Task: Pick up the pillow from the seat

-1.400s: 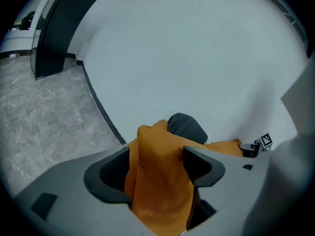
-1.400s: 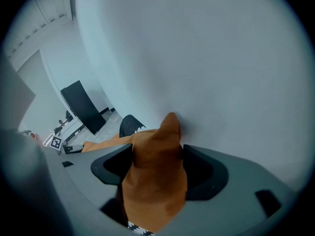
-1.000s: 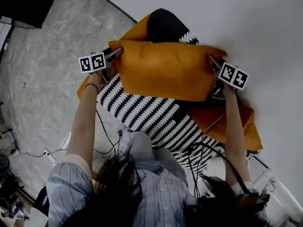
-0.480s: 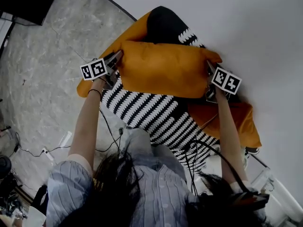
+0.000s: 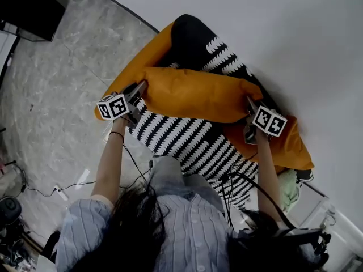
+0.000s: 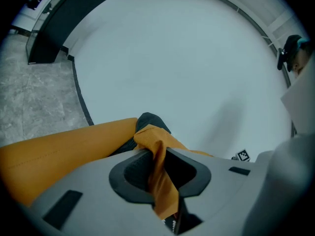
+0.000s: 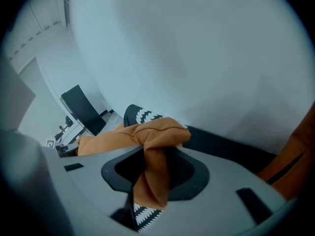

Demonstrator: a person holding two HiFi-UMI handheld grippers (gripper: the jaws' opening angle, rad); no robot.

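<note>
Left claw [image 5: 138, 88] and right claw [image 5: 248, 103] had just closed, each now pinching a corner of the pillow [image 5: 195, 92], which had shifted toward the person and hung stretched between them over the seat [image 5: 181, 140], so the lift appeared under way.

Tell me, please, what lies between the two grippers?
The orange pillow spans that stretch in the head view; the left gripper and right gripper have just been closing their jaws on its corners.
</note>
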